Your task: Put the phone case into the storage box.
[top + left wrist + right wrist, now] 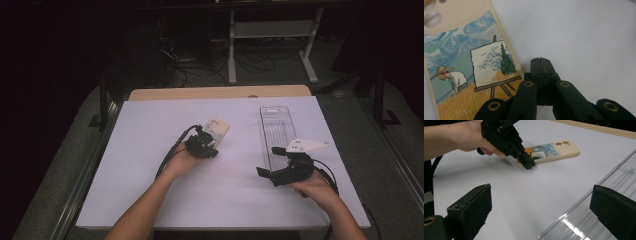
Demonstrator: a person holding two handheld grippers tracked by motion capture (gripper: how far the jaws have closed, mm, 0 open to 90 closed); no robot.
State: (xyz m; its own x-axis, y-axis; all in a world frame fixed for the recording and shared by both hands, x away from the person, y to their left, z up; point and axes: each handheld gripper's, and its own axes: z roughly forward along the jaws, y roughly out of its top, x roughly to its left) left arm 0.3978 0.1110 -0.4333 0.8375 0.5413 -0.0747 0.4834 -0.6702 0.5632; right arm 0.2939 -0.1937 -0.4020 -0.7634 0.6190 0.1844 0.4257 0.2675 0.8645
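A cream phone case (216, 129) printed with a painter at an easel lies flat near the table's middle (469, 62) (549, 151). My left gripper (209, 151) (541, 65) (529, 165) is shut with nothing between its jaws, its tip on the white surface right beside the case's near long edge. My right gripper (267, 161) (541, 205) stands open, wide apart, at the near end of a long clear plastic tray (278, 131) (599, 207); nothing is between its pads.
The white tabletop (150, 165) has a wooden strip (220, 92) along its far edge. Beyond it are table legs and cables on a dark floor. A grey three-cornered plate (305, 145) sits on the right gripper.
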